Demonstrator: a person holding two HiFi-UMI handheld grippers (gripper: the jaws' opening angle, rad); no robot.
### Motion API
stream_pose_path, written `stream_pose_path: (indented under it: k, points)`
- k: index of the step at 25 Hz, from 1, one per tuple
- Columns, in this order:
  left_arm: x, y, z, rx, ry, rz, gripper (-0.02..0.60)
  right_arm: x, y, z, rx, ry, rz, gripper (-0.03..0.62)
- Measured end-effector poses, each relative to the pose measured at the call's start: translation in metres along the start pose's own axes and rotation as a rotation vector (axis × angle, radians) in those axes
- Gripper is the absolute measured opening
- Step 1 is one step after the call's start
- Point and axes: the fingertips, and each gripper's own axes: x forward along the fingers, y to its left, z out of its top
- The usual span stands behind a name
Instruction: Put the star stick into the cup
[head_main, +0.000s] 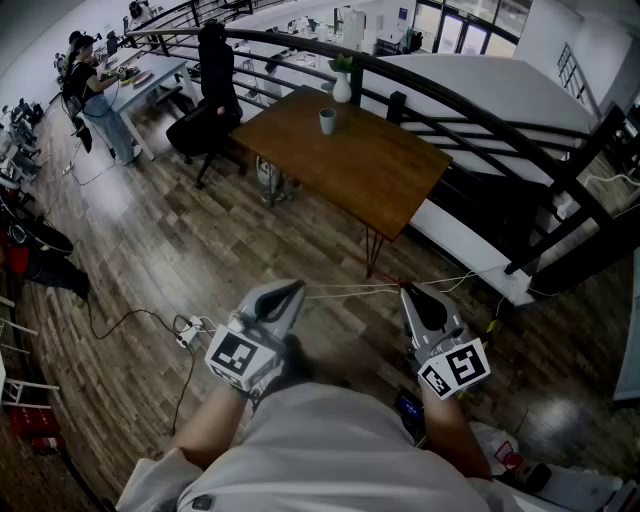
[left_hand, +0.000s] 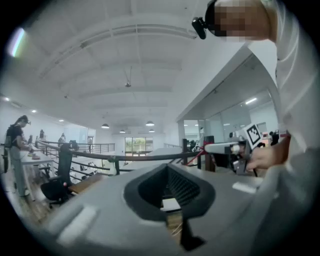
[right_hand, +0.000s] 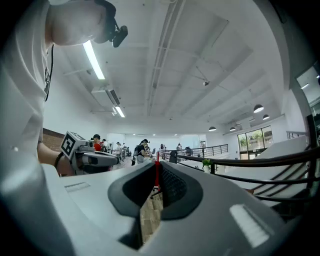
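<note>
A person stands on the wood floor of an open office loft, a gripper in each hand held low at the waist and aimed ahead, well short of the brown table (head_main: 385, 175) where the task will end. The right gripper (head_main: 406, 291) has its jaws pinched together on a thin red piece that stands upright between the tips, which reads as the star stick (right_hand: 157, 174). Only that red sliver shows, so its star end cannot be made out clearly. The left gripper (head_main: 293, 289) carries nothing. Its jaws meet at the tips and only floor shows through the gap behind them, which suggests it is along as a spare hand, not a working one. The cup (head_main: 328, 121) sits upright near the table's far edge, just in front of a white vase (head_main: 342, 89) holding a green sprig and close to the dark railing (head_main: 470, 105) behind. Cup and stick are well apart, so the insertion has not begun, and the carry to the table looks like the step in hand. Holding the stick at the very tips keeps it free to be lowered into the cup's mouth. A power strip (head_main: 189, 331) and loose cables lie on the floor by the person's feet, a possible snag on the walk over.
</note>
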Motion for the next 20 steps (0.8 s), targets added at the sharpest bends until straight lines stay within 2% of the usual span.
stream_pose_path:
  k: [12, 20]
  points:
    - [0.012, 0.01, -0.005, -0.02, 0.003, 0.013, 0.002, 0.011, -0.015, -0.003, 0.012, -0.001, 0.01, 0.021]
    - [0.016, 0.062, -0.015, -0.034, 0.005, 0.029, 0.003, 0.061, -0.013, -0.01, 0.01, 0.015, 0.045, 0.021]
